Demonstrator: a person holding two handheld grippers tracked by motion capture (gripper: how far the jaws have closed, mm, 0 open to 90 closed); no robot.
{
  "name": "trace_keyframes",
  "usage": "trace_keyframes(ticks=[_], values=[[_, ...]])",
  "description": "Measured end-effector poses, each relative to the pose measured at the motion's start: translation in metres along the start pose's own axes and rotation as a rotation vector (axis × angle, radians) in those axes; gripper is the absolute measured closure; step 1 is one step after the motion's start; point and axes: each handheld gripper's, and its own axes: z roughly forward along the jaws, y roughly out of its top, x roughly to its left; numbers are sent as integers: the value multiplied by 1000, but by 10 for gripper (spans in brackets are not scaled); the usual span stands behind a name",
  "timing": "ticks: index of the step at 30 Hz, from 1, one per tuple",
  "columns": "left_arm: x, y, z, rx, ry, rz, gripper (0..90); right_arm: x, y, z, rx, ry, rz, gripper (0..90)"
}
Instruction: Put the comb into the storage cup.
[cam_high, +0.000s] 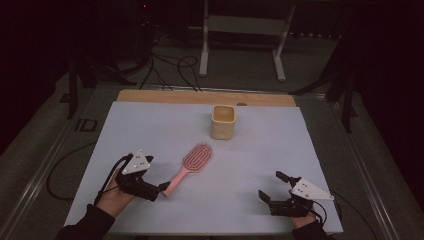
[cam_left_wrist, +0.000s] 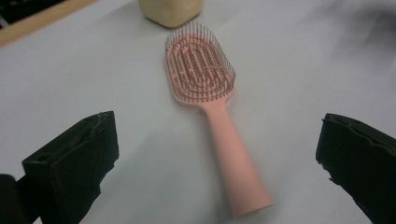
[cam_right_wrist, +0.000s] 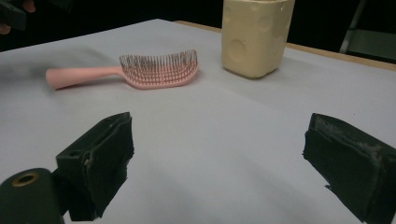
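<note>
brush: pink hairbrush (cam_high: 191, 165) flat on the grey mat (cam_high: 150, 130), bristles up, near table centre. Head points to 1 o'clock, handle end to 7 o'clock.
cup: cream holder (cam_high: 223, 121) stands upright at 1 o'clock from the brush head, close but apart.
left gripper (cam_high: 161, 188): at 7 o'clock from the brush, right at the handle end. Jaws spread wide, nothing between them. In the left gripper view the handle (cam_left_wrist: 236, 161) runs straight up the gap, centred, no contact visible.
right gripper (cam_high: 268, 187): parked at 4 o'clock from the brush, well apart. Jaws also spread, empty.
step, my read: left approach for a handle pick, right idle.
handling: likely light, rigid plastic. Smooth tapered handle, so could slip or swing under the pads. Bristles flex, poor grip surface.
grip point: mid-handle, squeeze across its width, above the rounded end and below the neck (cam_left_wrist: 212, 105). Avoid the head.
risk: handle lies low on the mat, jaw tips may scrape the mat or nudge the brush before closing.
</note>
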Motion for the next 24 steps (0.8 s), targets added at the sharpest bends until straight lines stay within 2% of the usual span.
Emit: trace_keyframes(ticks=[10,19,22,24], values=[[-3,9,16,93,-17,32,2,0,0,0,2,-1,-1,81],[-3,16,32,166,-30,38,2,0,0,1,2,0,-2,81],[-4,20,36,184,-13,40,2,0,0,1,2,1,-3,81],[-5,22,39,195,2,58,2,0,0,1,4,0,-4,81]])
